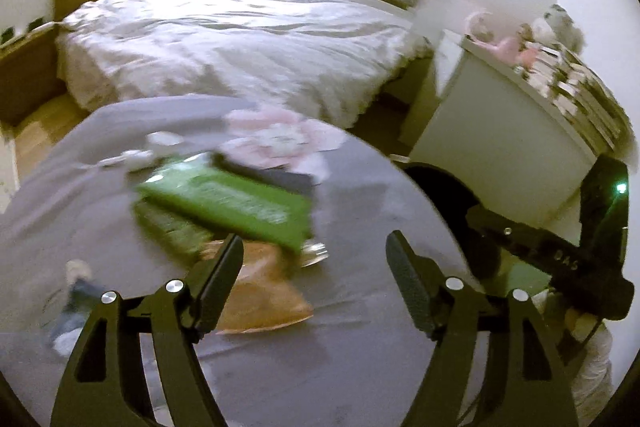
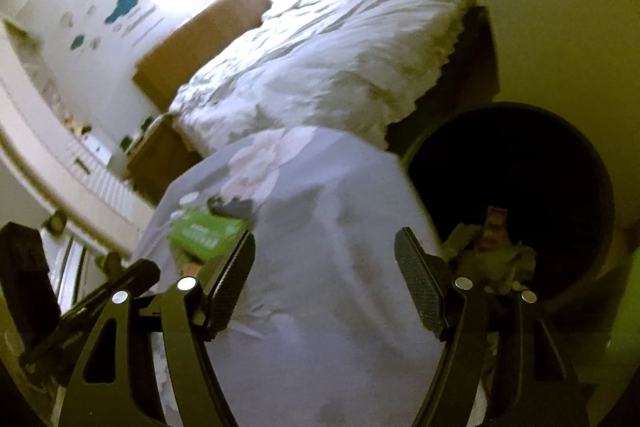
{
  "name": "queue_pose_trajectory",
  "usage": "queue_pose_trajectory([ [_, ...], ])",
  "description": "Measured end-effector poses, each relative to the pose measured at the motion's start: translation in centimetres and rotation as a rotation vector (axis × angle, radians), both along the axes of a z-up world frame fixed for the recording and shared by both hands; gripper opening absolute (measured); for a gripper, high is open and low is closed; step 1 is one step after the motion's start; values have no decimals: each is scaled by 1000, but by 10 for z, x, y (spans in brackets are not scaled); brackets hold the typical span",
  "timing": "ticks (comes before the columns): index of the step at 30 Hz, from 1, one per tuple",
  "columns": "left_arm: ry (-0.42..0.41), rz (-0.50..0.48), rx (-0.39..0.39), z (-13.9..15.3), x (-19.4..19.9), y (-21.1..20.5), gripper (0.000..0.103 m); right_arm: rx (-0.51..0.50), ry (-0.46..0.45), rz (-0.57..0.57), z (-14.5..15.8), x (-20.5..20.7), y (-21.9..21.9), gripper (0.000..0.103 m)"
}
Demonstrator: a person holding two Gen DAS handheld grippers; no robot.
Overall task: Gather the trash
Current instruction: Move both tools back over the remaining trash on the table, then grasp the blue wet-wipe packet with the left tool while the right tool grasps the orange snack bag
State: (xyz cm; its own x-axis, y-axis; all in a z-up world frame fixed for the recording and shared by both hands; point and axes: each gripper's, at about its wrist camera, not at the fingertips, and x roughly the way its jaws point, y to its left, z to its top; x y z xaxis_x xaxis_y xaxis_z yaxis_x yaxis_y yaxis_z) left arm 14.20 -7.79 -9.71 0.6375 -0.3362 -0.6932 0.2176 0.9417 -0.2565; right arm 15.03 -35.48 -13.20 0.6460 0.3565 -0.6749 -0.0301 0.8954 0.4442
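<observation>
From the left wrist, the left claw (image 1: pixel 314 259) stands wide open and empty over a grey rug (image 1: pixel 360 195), where a green packet (image 1: pixel 236 203) and an orange wrapper (image 1: pixel 260 295) lie just ahead of its fingers; the right claw (image 1: pixel 532 247) crosses the right edge. From the right wrist, the right claw (image 2: pixel 324 259) is likewise spread wide with nothing held, above the same rug (image 2: pixel 320 307), beside a dark bin (image 2: pixel 560 167) holding crumpled trash (image 2: pixel 496 251). A bed (image 2: pixel 340 59) lies behind.
</observation>
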Motion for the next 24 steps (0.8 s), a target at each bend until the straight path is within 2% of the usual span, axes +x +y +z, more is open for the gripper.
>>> queue_pose_trajectory([
  [10,25,171,90,-17,-23,83,75,-75,29,175,-4,6,78,72],
  [13,31,189,140,-25,-29,99,75,-103,46,229,-7,8,105,73],
  [14,36,187,151,-28,-30,104,75,-112,51,246,-9,8,113,78],
  [20,75,192,182,-42,-34,123,75,-177,69,336,-18,12,160,79],
  [24,109,201,175,-53,-33,137,75,-239,85,376,-28,20,189,79],
])
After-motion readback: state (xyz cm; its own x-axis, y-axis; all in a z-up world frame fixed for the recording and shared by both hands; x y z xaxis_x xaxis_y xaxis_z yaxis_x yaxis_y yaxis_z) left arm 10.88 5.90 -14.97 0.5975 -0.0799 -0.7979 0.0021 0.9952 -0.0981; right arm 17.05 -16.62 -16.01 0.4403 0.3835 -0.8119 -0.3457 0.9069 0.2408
